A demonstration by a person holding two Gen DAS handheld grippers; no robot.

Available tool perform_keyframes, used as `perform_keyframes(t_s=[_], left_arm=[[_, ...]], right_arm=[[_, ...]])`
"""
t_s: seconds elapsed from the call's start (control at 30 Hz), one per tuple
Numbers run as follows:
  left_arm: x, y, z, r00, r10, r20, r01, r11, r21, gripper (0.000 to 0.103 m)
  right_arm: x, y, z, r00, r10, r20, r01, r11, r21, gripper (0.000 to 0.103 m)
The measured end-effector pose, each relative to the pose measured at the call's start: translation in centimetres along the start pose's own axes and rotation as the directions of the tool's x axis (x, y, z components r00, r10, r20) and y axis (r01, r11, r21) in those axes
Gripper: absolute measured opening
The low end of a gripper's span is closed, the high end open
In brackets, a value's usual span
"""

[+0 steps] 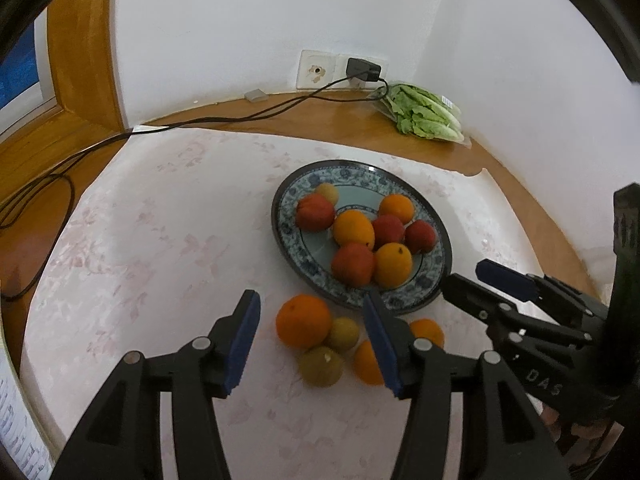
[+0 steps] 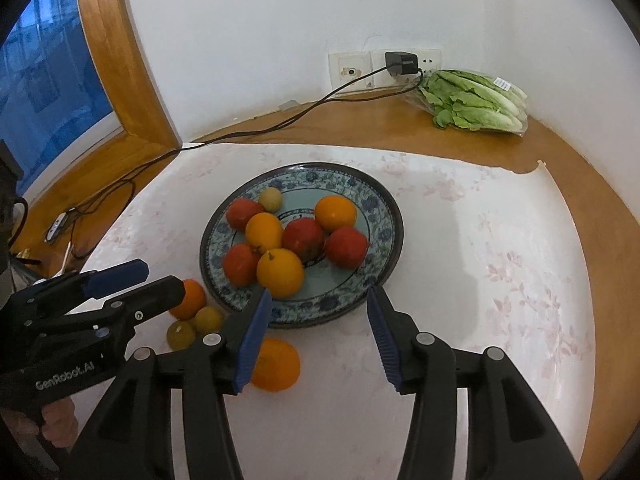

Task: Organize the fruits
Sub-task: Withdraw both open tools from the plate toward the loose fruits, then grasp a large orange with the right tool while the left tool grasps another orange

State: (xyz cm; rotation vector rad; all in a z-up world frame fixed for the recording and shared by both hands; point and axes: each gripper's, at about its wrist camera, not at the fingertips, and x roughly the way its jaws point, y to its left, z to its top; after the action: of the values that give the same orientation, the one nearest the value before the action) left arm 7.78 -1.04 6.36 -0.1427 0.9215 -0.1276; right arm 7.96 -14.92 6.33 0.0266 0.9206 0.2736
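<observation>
A blue-patterned plate [image 1: 289, 200] [image 2: 382, 208] on a pale floral cloth holds several red fruits, oranges and one small yellowish fruit. Loose on the cloth in front of it lie a large orange [image 1: 303, 321] [image 2: 190, 298], two small green-yellow fruits [image 1: 321, 366] [image 2: 181, 334] and more oranges [image 1: 428, 330] [image 2: 276, 364]. My left gripper [image 1: 311, 300] [image 2: 160, 276] hangs open above the loose cluster, its pads touching nothing. My right gripper [image 2: 320, 294] [image 1: 468, 274] is open over the plate's near rim, with nothing held.
A bag of lettuce [image 2: 476, 102] lies on the wooden ledge in the back corner. A black charger [image 2: 401, 63] sits in the wall socket, and its cable [image 2: 248, 134] trails left along the ledge past the wooden window frame [image 2: 120, 60].
</observation>
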Motion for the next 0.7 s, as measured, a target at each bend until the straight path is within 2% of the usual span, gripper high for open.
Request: perform_keyframes(t_s=[0.33, 0.7], left_arm=[[-1.6, 1.4, -1.5, 1.0, -0.002, 0.004, 0.002, 1.0, -0.021, 0.058], [-0.6, 1.2, -3.2, 0.998, -0.027, -0.054, 0.025, 0.999, -0.04, 0.058]], right_arm=[[-1.7, 0.2, -1.8, 1.0, -0.005, 0.003, 0.005, 1.0, 0.018, 0.051], [-2.8, 0.8, -3.8, 1.0, 0.021, -0.009, -0.021, 1.0, 0.002, 0.051]])
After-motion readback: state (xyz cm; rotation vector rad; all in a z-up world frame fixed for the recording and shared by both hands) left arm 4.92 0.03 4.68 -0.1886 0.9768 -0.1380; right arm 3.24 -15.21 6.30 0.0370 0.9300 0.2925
